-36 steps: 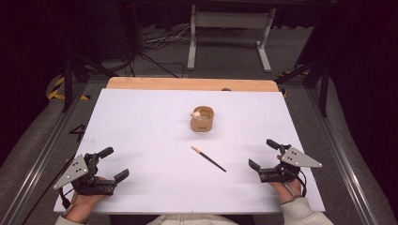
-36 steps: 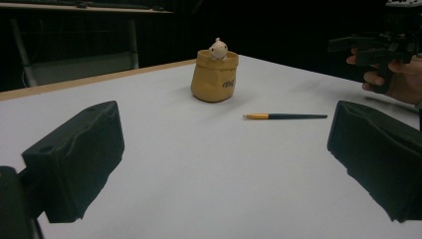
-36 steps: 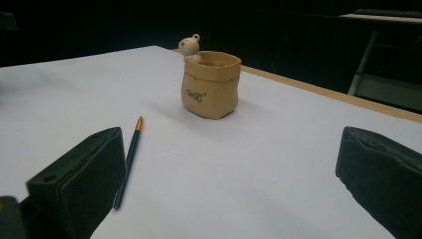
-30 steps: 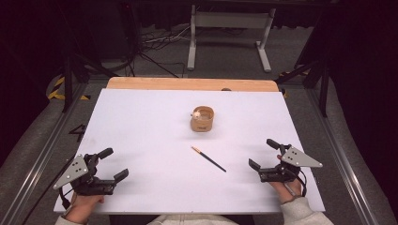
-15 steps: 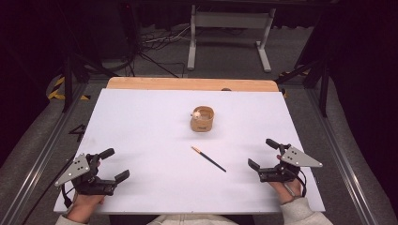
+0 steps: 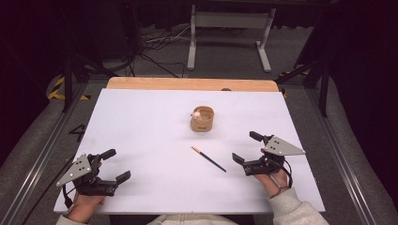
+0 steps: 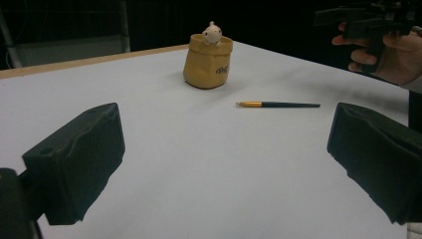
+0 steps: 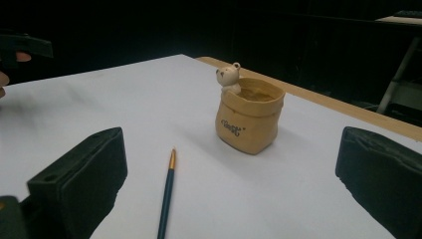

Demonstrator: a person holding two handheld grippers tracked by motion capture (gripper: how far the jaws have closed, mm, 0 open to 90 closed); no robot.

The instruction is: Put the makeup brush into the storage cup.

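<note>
Nothing much is moving since a moment ago: both tongs are staying in their spots and the little things are lying where they were.

A big white desk [image 6: 141,122] is sitting in the middle of the room, with a strip of wood showing along its far edge. On the near left side a hand is holding the left tongs [image 6: 112,165] just over the desk. Its jaws are standing wide apart with nothing between them. On the near right side the other hand is holding the right tongs [image 6: 246,147], and its jaws are standing wide apart too, gripping nothing.

Near the middle, a bit toward the far side, a small tan pot [image 6: 202,118] shaped like a sack is standing upright. A tiny bear [image 8: 228,77] is peeking over its rim.

Closer to the person, a thin paintbrush [image 6: 209,159] is lying flat on the desk. It is near the right tongs but not touching them, and it is apart from the pot.
</note>
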